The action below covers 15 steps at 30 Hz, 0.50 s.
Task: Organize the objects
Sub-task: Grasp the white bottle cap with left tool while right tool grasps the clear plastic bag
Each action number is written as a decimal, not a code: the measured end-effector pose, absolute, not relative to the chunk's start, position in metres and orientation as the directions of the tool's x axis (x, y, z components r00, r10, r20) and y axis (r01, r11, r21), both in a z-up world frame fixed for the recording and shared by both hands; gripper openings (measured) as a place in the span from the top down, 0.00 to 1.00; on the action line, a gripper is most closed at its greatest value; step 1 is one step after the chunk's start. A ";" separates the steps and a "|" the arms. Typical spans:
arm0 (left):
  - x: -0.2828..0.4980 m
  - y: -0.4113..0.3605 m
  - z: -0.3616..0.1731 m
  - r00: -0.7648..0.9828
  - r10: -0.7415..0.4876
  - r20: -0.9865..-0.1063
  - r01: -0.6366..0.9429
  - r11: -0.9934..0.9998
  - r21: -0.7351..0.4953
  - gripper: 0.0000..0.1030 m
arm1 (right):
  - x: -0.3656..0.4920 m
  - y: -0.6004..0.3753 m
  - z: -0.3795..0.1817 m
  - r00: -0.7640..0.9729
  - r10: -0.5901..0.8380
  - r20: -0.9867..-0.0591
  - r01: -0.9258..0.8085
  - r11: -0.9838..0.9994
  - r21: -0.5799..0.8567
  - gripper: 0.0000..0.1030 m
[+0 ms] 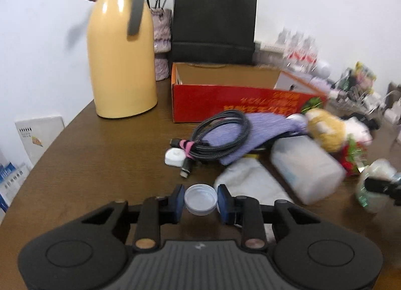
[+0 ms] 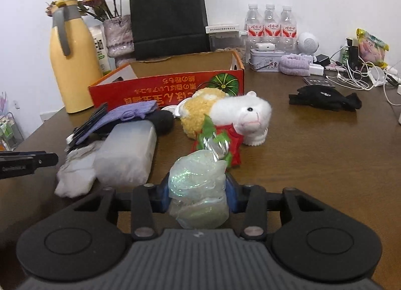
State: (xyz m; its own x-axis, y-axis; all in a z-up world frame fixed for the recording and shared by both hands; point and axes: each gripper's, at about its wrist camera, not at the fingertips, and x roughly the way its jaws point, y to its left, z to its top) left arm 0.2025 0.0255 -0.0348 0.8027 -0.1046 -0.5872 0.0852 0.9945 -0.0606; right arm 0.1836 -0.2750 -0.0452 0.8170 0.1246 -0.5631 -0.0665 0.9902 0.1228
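Note:
A small white bottle cap (image 1: 200, 199) lies open side up between the blue pads of my left gripper (image 1: 200, 201), and both pads touch its rim. In the right wrist view my right gripper (image 2: 199, 196) is shut on a shimmering, crumpled plastic bundle (image 2: 198, 184) that bulges above the pads. A red cardboard box (image 1: 225, 104) stands open behind the clutter. A coiled black cable (image 1: 220, 137), a purple cloth (image 1: 253, 137), a translucent bottle (image 2: 127, 154) lying on its side and a white-and-yellow plush toy (image 2: 240, 114) form a pile before it.
A yellow thermos jug (image 1: 120, 64) and a black paper bag (image 1: 215, 21) stand at the back by a vase. Black gloves (image 2: 325, 99), water bottles (image 2: 270, 26), a tin and tangled white cables fill the far right. A white cloth (image 1: 250, 182) lies beside the cap.

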 end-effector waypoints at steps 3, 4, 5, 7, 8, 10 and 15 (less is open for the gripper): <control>0.183 0.038 -0.032 0.759 -0.217 -0.614 0.084 0.967 -0.239 0.74 | 0.156 -0.279 -0.043 0.815 0.127 -0.566 -0.055 0.988 0.144 0.59; 0.176 0.038 -0.029 0.753 -0.224 -0.618 0.082 0.965 -0.250 0.74 | 0.148 -0.280 -0.042 0.817 0.128 -0.562 -0.052 0.987 0.151 0.59; 0.169 0.035 -0.027 0.758 -0.213 -0.617 0.085 0.969 -0.230 0.74 | 0.137 -0.280 -0.040 0.821 0.130 -0.556 -0.049 0.986 0.159 0.59; 0.155 0.028 -0.018 0.780 -0.190 -0.596 0.101 0.978 -0.180 0.74 | 0.115 -0.281 -0.035 0.830 0.140 -0.540 -0.051 0.983 0.178 0.59; 0.149 0.027 -0.012 0.788 -0.196 -0.584 0.111 0.978 -0.178 0.74 | 0.104 -0.281 -0.031 0.832 0.148 -0.534 -0.055 0.981 0.185 0.59; 0.135 0.023 0.000 0.805 -0.232 -0.547 0.141 0.969 -0.203 0.74 | 0.093 -0.279 -0.022 0.836 0.152 -0.528 -0.066 0.982 0.178 0.59; 0.103 0.009 0.019 0.856 -0.278 -0.437 0.217 0.959 -0.184 0.74 | 0.078 -0.266 0.020 0.890 0.127 -0.438 -0.101 0.991 0.082 0.59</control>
State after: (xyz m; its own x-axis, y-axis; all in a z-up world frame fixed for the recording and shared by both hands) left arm 0.1032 0.0087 0.0187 0.8556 -0.2779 -0.4367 0.2172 0.9585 -0.1844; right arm 0.0781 -0.2658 0.0201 0.8898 0.1274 -0.4383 -0.1013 0.9914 0.0825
